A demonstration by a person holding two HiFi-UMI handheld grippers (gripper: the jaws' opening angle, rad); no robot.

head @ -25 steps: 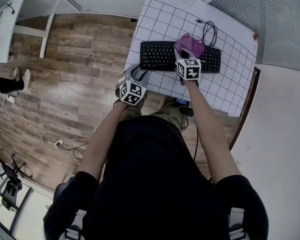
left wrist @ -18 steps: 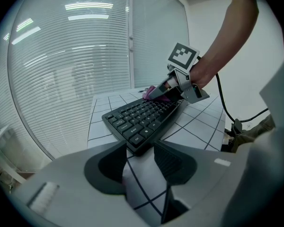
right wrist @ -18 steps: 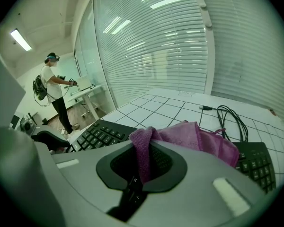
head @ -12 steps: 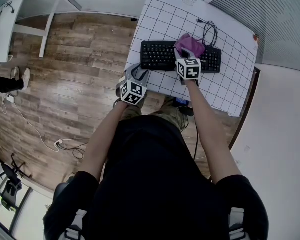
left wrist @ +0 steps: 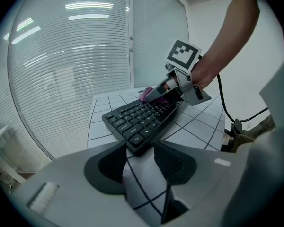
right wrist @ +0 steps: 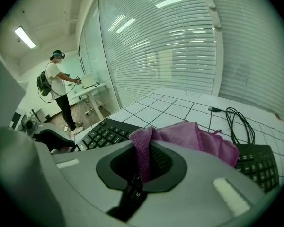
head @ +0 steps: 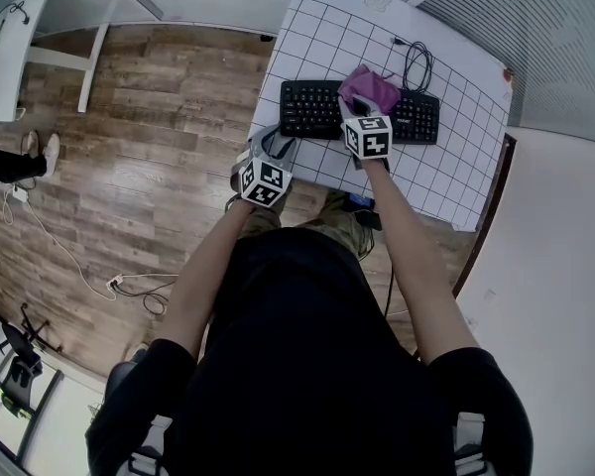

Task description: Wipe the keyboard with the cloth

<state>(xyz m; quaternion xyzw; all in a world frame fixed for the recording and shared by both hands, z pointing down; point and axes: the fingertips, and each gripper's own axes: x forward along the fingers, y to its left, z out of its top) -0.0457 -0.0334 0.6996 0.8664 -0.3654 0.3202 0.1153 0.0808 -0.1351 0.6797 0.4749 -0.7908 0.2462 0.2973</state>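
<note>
A black keyboard [head: 307, 110] lies across the white gridded table [head: 317, 38]. My right gripper [head: 355, 105] is over the keyboard's middle, shut on a pink cloth [head: 369, 87] that drapes onto the keys. In the right gripper view the cloth [right wrist: 194, 136] is pinched between the jaws [right wrist: 144, 167], with keys [right wrist: 104, 134] showing below. My left gripper [head: 276, 149] hovers at the table's near edge, just in front of the keyboard's left end, open with nothing in it. From the left gripper [left wrist: 139, 162] I see the keyboard [left wrist: 142, 119] and the right gripper [left wrist: 173, 86] beyond it.
A black cable [head: 414, 62] loops behind the keyboard's right end, also visible as a coiled cable [right wrist: 236, 119]. The table's left edge drops to wood floor [head: 149, 117]. A person [right wrist: 61, 93] stands far off by a desk.
My right gripper has slid a little to the left along the keyboard with the cloth. The left gripper has barely moved.
</note>
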